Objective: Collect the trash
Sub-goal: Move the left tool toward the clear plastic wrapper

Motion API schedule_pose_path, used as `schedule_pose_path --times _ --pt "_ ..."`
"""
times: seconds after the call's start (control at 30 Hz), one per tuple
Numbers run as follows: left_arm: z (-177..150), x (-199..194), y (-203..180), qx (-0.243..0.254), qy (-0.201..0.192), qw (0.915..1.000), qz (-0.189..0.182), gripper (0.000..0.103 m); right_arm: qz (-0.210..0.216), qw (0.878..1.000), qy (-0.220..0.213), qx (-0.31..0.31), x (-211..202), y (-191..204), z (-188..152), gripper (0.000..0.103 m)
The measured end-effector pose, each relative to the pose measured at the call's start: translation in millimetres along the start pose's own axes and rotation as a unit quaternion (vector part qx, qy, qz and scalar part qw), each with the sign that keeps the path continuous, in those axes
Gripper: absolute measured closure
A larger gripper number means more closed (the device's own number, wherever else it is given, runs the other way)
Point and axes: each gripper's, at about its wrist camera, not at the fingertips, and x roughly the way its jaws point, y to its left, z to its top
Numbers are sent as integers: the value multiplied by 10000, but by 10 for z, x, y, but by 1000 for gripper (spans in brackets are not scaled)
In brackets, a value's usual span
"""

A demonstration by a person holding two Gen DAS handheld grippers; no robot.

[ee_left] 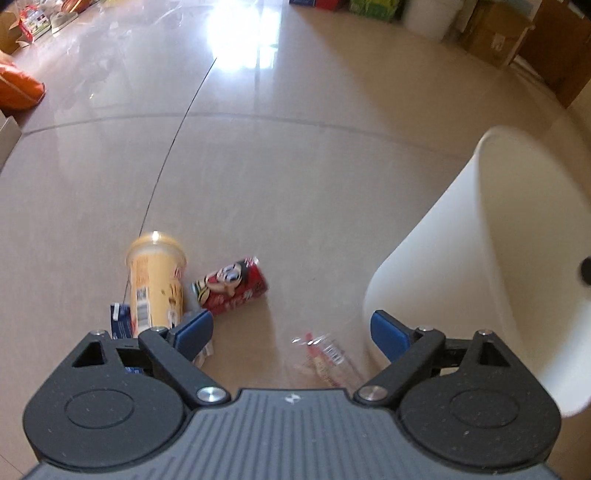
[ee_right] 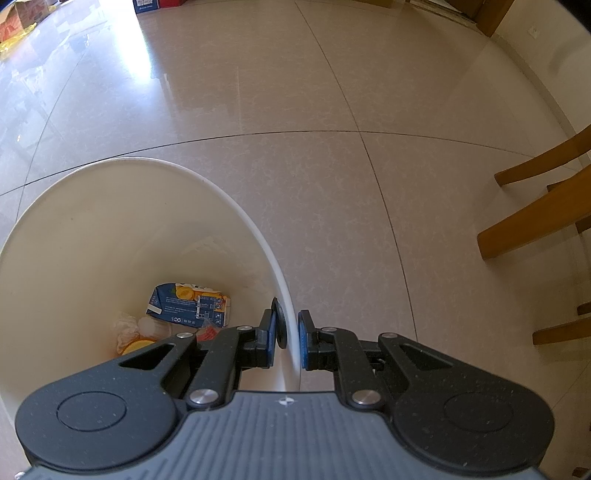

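Observation:
In the left wrist view my left gripper (ee_left: 291,332) hangs open over the tiled floor. Below and between its fingers lies a clear plastic wrapper (ee_left: 325,356). Ahead to the left lie a yellow cup (ee_left: 157,282), a red cartoon can (ee_left: 231,288) and a small blue carton (ee_left: 121,320). The white bin (ee_left: 461,258) stands at the right. In the right wrist view my right gripper (ee_right: 287,339) is shut on the white bin's rim (ee_right: 293,334), one finger inside and one outside. Inside the bin lie a blue juice carton (ee_right: 190,304) and crumpled trash (ee_right: 135,330).
Wooden chair legs (ee_right: 535,221) stand to the right of the bin. Cardboard boxes (ee_left: 495,33) and an orange bag (ee_left: 18,88) line the far edges of the room. A thin dark cable (ee_left: 173,147) runs across the floor toward the cup.

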Motion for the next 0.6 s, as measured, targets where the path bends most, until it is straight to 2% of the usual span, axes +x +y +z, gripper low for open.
schedule_pose_path --times 0.2,0.6 --pt "-429 417 -14 -145 276 9994 114 11 -34 10000 -22 -36 6 26 -18 87" --pt "-926 874 -297 -305 272 9987 -292 11 -113 9999 -55 -76 31 56 -30 87"
